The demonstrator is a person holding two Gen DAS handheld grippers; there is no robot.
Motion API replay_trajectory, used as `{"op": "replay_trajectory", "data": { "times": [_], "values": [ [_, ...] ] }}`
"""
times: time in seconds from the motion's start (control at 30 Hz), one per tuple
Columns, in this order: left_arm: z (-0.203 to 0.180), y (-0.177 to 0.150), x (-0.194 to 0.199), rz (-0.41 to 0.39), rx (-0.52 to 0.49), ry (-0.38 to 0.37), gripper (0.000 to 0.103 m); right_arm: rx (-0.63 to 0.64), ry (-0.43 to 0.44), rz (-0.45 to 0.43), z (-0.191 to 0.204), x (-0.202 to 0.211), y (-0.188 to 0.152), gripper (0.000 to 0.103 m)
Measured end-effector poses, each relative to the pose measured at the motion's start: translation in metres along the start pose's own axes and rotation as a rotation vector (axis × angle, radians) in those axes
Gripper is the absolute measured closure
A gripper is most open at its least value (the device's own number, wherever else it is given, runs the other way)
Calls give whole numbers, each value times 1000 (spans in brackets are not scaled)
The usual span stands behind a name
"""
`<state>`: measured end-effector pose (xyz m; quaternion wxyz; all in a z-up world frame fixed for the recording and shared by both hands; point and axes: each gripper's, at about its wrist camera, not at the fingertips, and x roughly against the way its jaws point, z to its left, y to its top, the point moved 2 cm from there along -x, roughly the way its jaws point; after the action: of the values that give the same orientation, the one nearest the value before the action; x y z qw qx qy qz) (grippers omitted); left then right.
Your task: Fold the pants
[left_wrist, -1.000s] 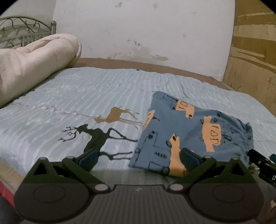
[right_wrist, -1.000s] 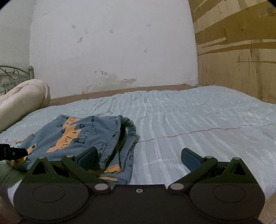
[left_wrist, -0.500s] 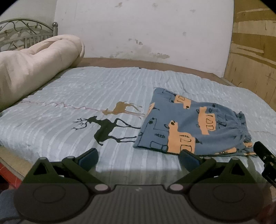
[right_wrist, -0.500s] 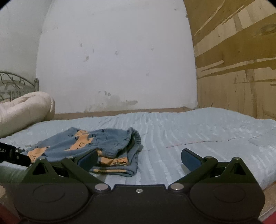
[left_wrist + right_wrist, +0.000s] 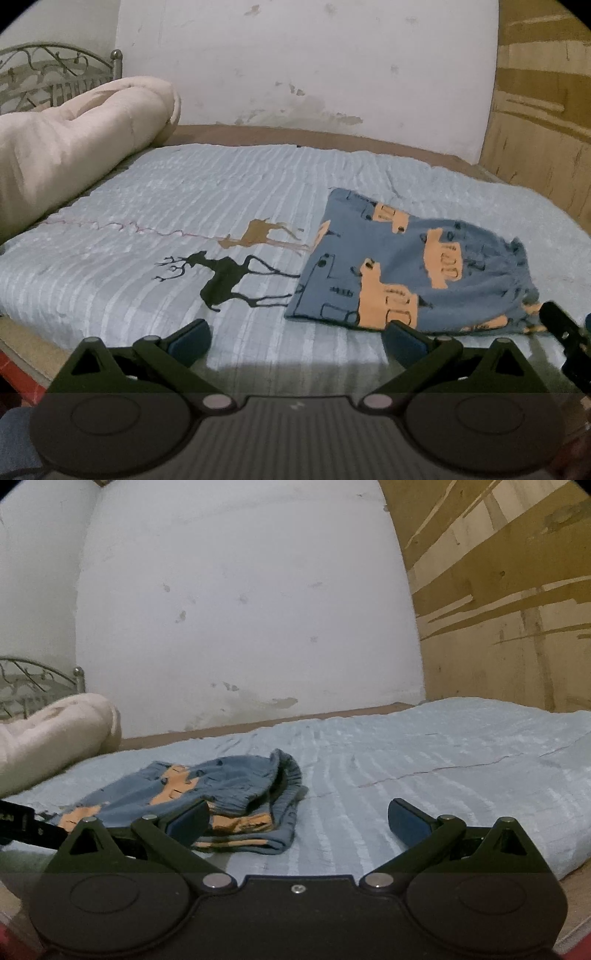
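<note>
From the left wrist camera, the left gripper [image 5: 295,338] sits at the bottom of the frame with its two blue-padded fingers spread wide and nothing between them. Ahead lies a bed covered by a pale blue ribbed bedspread [image 5: 229,192] printed with a black deer [image 5: 225,278] and a smaller tan deer [image 5: 262,232]. The pants [image 5: 410,266], blue with orange vehicle shapes, lie folded into a compact rectangle on the right half of the bedspread, just beyond the gripper's right finger and apart from it. A rolled cream comforter [image 5: 74,133] rests along the left edge of the bed, in front of a metal headboard [image 5: 55,70]. A white, stained wall [image 5: 314,62] stands behind. Part of the other gripper's dark body shows at the right edge.

From the right wrist camera, the right gripper [image 5: 297,818] likewise has its fingers wide apart and empty. The pants [image 5: 221,786] lie folded on the bedspread [image 5: 443,757], ahead and to the left, their gathered waistband turned toward the right; the left finger overlaps them in view, and contact cannot be judged. The comforter [image 5: 55,734] is at far left. A wooden panel wall [image 5: 509,602] fills the right side.
</note>
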<state>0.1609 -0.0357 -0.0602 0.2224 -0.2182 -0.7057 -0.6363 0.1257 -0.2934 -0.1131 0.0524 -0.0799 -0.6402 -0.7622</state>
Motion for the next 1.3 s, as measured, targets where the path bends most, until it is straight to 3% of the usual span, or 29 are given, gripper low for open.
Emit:
{"op": "replay_trajectory", "data": {
  "times": [0.13,0.27,0.4,0.53,0.63,0.7,0.73,0.8,0.87,0.93,1.0,1.07,1.13,1.2,1.3],
  "values": [
    [7,12,-1,-14,11,-75,1,-41,66,32,-3,-5,7,1],
    [12,31,-17,-14,-21,-137,1,-78,200,123,-6,-30,24,1],
    [19,50,-48,49,1,-225,1,-64,349,282,-5,-73,40,1],
    [21,61,-79,127,21,-275,1,-170,400,451,-14,-118,50,1],
    [21,65,-89,157,18,-298,1,-263,444,509,-24,-142,57,1],
    [20,68,-90,158,17,-326,6,-309,467,510,-29,-148,61,1],
    [18,69,-90,165,18,-343,14,-321,473,509,-31,-148,61,1],
    [16,71,-91,182,16,-356,24,-323,478,498,-33,-146,63,9],
    [13,71,-91,204,9,-352,44,-297,463,487,-31,-141,61,18],
    [11,71,-92,227,12,-344,52,-268,441,476,-29,-137,60,28],
    [8,71,-90,230,15,-336,59,-260,415,466,-26,-137,59,46],
    [5,72,-87,221,3,-303,77,-263,385,458,-30,-134,58,61],
    [1,76,-83,209,-17,-276,88,-269,373,447,-33,-132,58,69],
    [-2,81,-80,200,-36,-276,91,-261,375,426,-33,-128,61,79],
    [-5,87,-77,186,-50,-280,93,-228,388,400,-28,-125,68,83]
  ]
}}
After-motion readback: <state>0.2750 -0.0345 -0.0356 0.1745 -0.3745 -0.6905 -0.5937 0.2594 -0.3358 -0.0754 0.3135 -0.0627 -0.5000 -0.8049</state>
